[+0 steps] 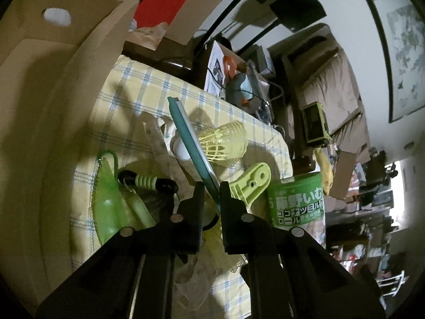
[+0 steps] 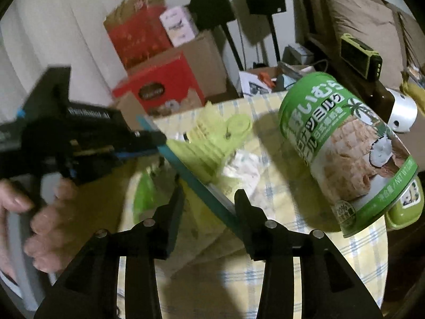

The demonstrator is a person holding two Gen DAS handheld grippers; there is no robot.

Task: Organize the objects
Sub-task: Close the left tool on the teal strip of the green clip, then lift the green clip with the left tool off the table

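Two grippers share one flat teal plastic strip (image 1: 190, 143) above a yellow-and-blue checked cloth (image 1: 138, 85): left gripper (image 1: 212, 202) pinched tight on its lower end, right gripper (image 2: 209, 207) w/ jaws apart, strip resting against the right-hand finger (image 2: 245, 212) only. Green cylindrical snack can (image 2: 345, 154) just beside

green can (image 1: 297, 202) reads ココナツミルク ロール, and "NET" in the right wrist view
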